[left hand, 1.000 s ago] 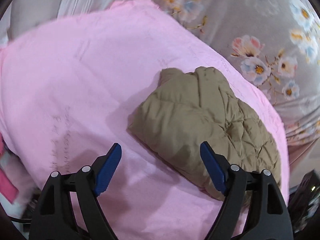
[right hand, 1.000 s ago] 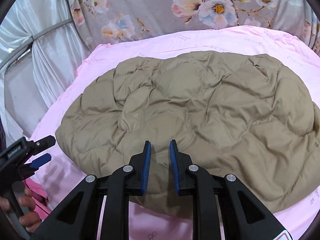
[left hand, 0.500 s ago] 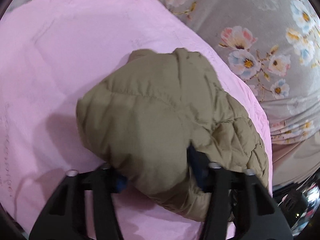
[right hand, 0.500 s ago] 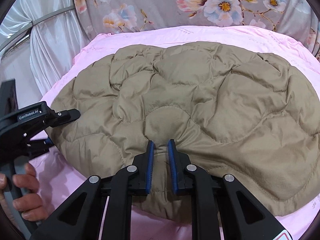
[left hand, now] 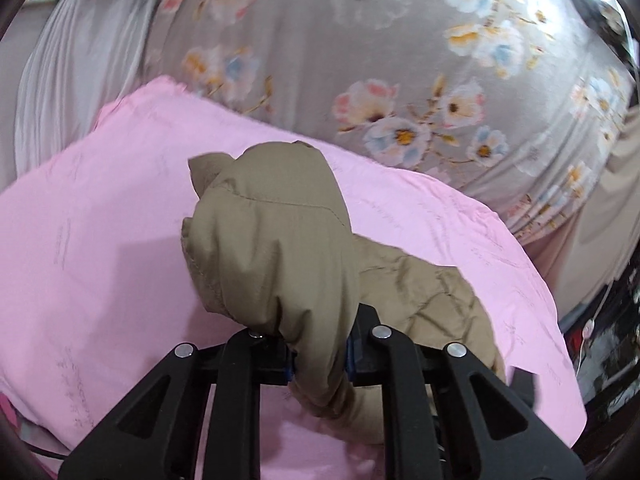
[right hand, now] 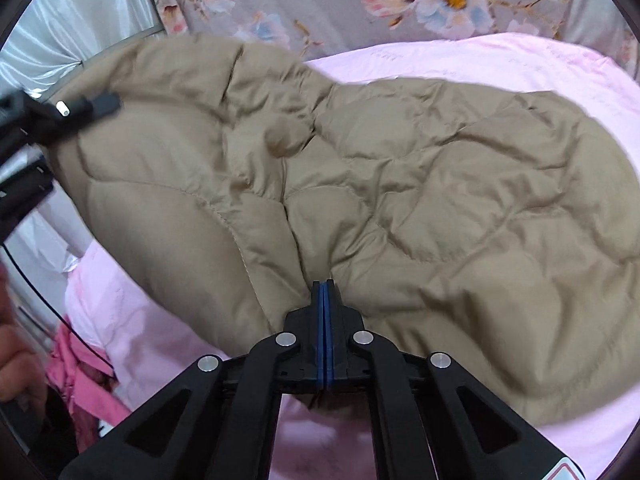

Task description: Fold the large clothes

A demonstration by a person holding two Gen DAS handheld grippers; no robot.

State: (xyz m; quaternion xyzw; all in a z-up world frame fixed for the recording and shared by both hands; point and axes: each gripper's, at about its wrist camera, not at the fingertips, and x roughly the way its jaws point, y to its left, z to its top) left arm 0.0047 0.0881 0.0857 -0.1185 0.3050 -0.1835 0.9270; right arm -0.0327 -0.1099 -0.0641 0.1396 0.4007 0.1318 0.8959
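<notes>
A tan quilted puffer jacket [right hand: 400, 184] lies on a pink sheet [right hand: 520, 64]. My right gripper [right hand: 323, 292] is shut on the jacket's near edge. My left gripper [left hand: 318, 356] is shut on a thick bunch of the jacket [left hand: 272, 248] and holds that end raised above the pink sheet [left hand: 92, 272]. The left gripper also shows at the left of the right wrist view [right hand: 60, 120], with the jacket's left end lifted there. The left fingertips are hidden by fabric.
A grey floral cloth [left hand: 380, 60] hangs behind the bed. White curtains [right hand: 80, 16] stand at the left. Pink clothing [right hand: 80, 376] lies beside the bed at the lower left. Dark equipment [left hand: 612, 328] sits at the right edge.
My left gripper moved onto the jacket's end, closed on it and lifted it. My right gripper closed on the near edge. The jacket's left side rose off the sheet.
</notes>
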